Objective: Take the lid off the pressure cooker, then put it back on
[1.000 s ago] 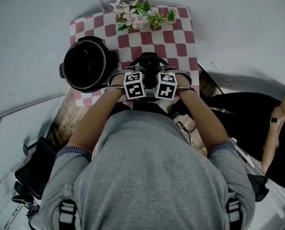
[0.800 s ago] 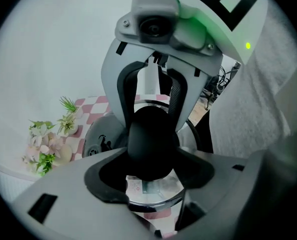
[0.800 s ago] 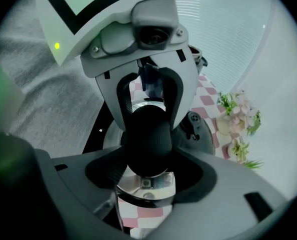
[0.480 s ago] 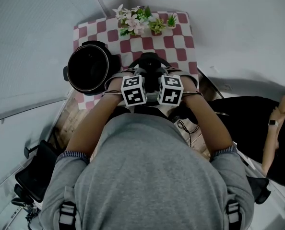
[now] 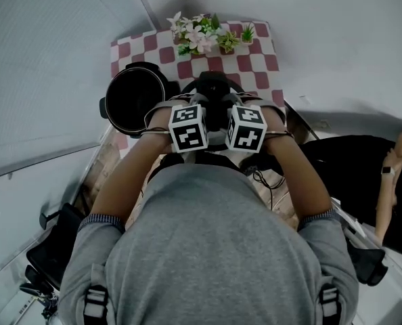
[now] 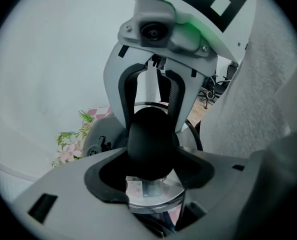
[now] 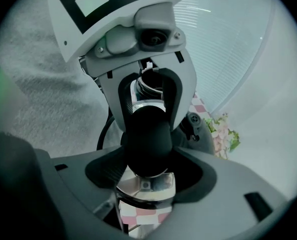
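Up it comes! Since a second ago the black round pressure-cooker lid (image 5: 213, 87) has risen off the desk with both grippers, and the marker cubes now sit closer under the head camera.

The lid hangs above the middle of the desk, towards its near edge. It is caught by its rounded black knob, with the shiny metal underside showing below it in both gripper views. The left gripper (image 6: 149, 159) and the right gripper (image 7: 147, 159) meet it from opposite sides. Each pair of jaws stands fairly wide yet is closed on that knob. That looks like a way to share the weight and keep the lid level.

The open black cooker pot (image 5: 120, 80) stands uncovered at the left edge of the red-and-white chequered desk (image 5: 255, 63), so the removal seems done and the return trip is still ahead. Pink-and-white artificial flowers (image 5: 201, 36) line the far edge, well clear.

Both forearms reach forward and converge with the wrists almost together, and the grippers point steeply down.
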Motion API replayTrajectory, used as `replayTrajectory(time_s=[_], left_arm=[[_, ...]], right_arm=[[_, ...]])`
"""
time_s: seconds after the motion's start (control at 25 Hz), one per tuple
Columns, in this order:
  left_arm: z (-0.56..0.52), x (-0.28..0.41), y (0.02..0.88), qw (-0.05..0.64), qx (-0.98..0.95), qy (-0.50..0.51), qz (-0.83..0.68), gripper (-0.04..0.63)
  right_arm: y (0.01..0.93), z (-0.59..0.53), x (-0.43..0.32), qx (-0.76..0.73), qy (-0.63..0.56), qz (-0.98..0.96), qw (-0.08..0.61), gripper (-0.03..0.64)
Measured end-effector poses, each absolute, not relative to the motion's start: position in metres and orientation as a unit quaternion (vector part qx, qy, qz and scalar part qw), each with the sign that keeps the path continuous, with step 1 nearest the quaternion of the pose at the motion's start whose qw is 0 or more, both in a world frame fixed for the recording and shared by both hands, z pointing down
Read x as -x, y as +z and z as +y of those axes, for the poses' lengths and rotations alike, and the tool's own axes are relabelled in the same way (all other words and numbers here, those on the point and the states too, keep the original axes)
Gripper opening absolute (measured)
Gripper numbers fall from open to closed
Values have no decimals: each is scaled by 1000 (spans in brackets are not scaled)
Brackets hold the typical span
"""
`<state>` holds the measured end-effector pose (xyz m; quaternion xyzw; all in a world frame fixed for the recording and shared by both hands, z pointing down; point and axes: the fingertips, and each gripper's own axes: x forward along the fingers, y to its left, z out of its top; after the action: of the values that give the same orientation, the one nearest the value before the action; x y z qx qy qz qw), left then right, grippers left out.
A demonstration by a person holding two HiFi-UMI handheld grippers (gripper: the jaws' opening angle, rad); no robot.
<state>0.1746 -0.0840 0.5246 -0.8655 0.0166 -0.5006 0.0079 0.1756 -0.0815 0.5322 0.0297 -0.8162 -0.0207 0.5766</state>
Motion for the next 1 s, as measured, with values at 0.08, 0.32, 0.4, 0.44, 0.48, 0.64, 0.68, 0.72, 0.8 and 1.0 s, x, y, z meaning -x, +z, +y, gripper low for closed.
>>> replayTrajectory(time_s=[0.08,0.32,0.4,0.44,0.48,0.64,0.68,0.72,0.8,1.0], left_arm=[[-85,-165,518,11,865,-501,15,299],[-87,-138,502,17,864,-502,14,299],[-90,-129,497,22,864,-502,15,299],[-91,-125,495,24,864,-503,15,299],[-92,-120,493,27,863,-503,15,299],[-97,-101,486,35,860,-510,16,299],[-99,-96,484,37,858,-511,16,298],[-101,-92,482,39,857,-513,17,299],[-104,-83,479,43,855,-517,16,299],[-112,-54,473,53,852,-521,1,299]], right_arm=[[526,-83,-166,-31,-21,-817,575,290],[509,-85,-140,-34,-27,-815,578,290],[504,-88,-130,-38,-31,-814,579,290],[502,-89,-126,-41,-32,-814,579,290],[500,-90,-121,-44,-35,-813,579,290],[492,-96,-102,-54,-36,-815,576,290],[490,-98,-97,-55,-35,-816,575,290],[489,-99,-93,-57,-36,-817,573,290],[486,-103,-84,-59,-38,-819,570,290],[476,-111,-55,-74,-28,-825,560,290]])
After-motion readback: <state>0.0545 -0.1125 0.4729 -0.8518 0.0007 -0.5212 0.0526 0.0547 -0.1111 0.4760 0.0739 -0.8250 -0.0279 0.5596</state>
